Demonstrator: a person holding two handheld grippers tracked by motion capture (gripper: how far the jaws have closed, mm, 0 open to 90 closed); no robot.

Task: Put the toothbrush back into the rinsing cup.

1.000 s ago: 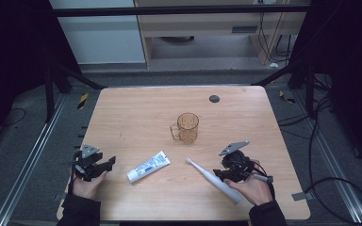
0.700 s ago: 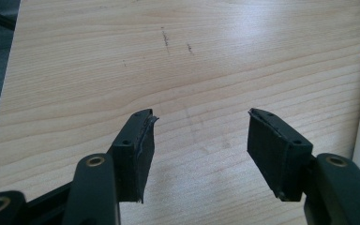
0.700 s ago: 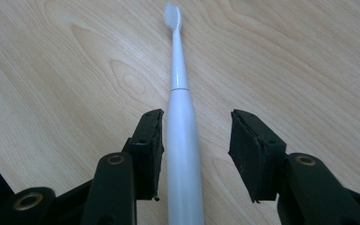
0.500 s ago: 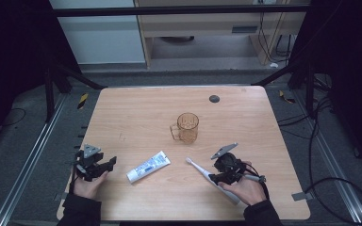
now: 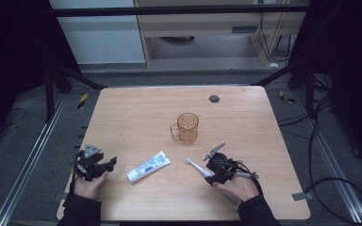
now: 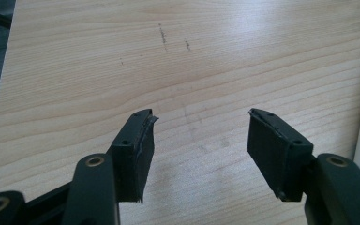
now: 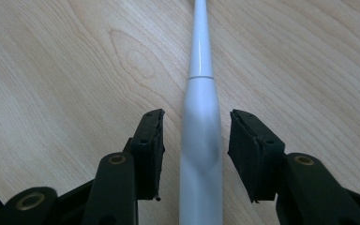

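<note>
I am working at a pale wooden desk (image 5: 136, 117) standing on grey carpet (image 5: 23, 141), black cables (image 5: 330, 141) trailing rightward.

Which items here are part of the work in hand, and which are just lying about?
In play:
- electric toothbrush, lying on the table between the open jaws of the right claw, not yet gripped.

Lying about:
- toothpaste tube
- amber glass mug
- small dark disc
- left claw, open over bare wood.

white toothbrush (image 7: 200, 140), flat on table, btwn open jaws
</note>
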